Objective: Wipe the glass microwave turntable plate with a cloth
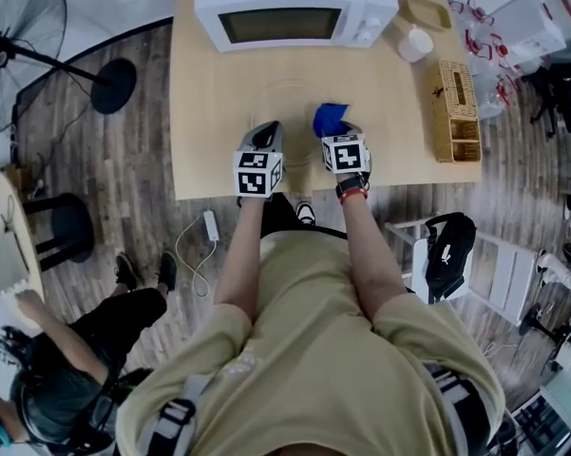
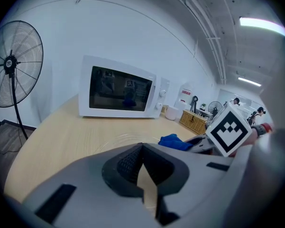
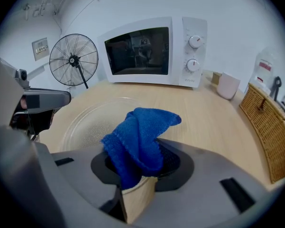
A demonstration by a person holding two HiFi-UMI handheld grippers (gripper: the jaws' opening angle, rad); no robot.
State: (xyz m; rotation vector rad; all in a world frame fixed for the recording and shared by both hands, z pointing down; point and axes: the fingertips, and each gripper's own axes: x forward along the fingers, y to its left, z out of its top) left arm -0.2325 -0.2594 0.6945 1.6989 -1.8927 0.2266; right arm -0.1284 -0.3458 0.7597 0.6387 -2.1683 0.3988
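Observation:
The clear glass turntable plate (image 1: 293,103) lies flat on the wooden table (image 1: 209,112), in front of the microwave; its rim shows faintly. In the right gripper view the plate (image 3: 90,125) sits just ahead and to the left of the jaws. My right gripper (image 1: 335,127) is shut on a crumpled blue cloth (image 3: 140,141), held over the plate's near right edge. My left gripper (image 1: 265,131) hovers at the plate's near left side. Its jaws meet at the tips with nothing between them (image 2: 142,148). From the left gripper view the cloth (image 2: 173,142) shows to the right.
A white microwave (image 1: 295,8) stands shut at the table's back. To the right are a white cup (image 1: 415,44) and a wicker basket (image 1: 456,112). A floor fan (image 1: 19,46) and a black stool (image 1: 68,226) stand left of the table. A person (image 1: 66,350) sits at lower left.

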